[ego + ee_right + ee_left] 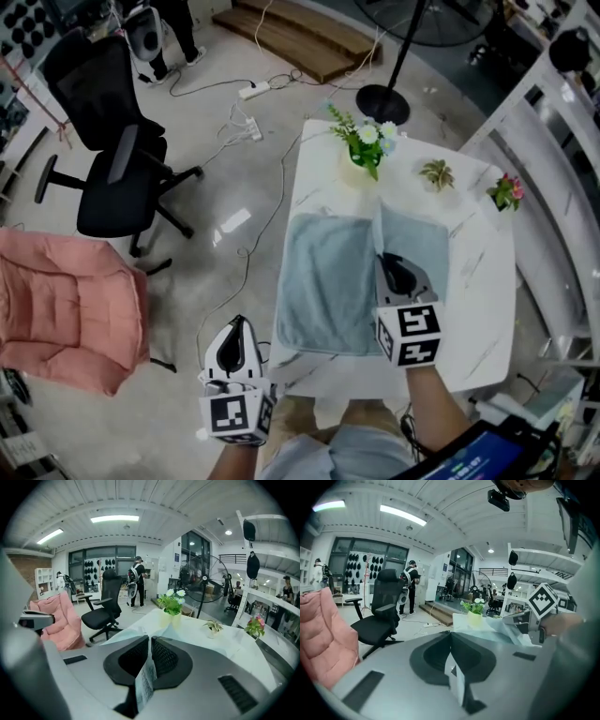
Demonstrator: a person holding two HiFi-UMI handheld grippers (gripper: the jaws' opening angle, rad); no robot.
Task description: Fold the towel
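Note:
A light blue towel (328,281) lies spread on the white marble table (473,319). My right gripper (386,258) is over the towel's middle, shut on a pinched-up ridge of cloth. In the right gripper view the cloth (123,633) rises into the closed jaws (150,640), with a printed label hanging between them. My left gripper (236,326) is off the table's left front corner, over the floor, shut and holding nothing. The left gripper view shows its closed jaws (451,635), and to the right the lifted towel (506,629) beside the right gripper's marker cube (543,601).
At the table's far edge stand a vase of flowers (367,145), a small green plant (437,173) and a pink-flowered plant (506,192). A black office chair (112,159) and a pink padded seat (66,309) stand on the floor to the left. A fan stand (382,101) and cables lie beyond the table.

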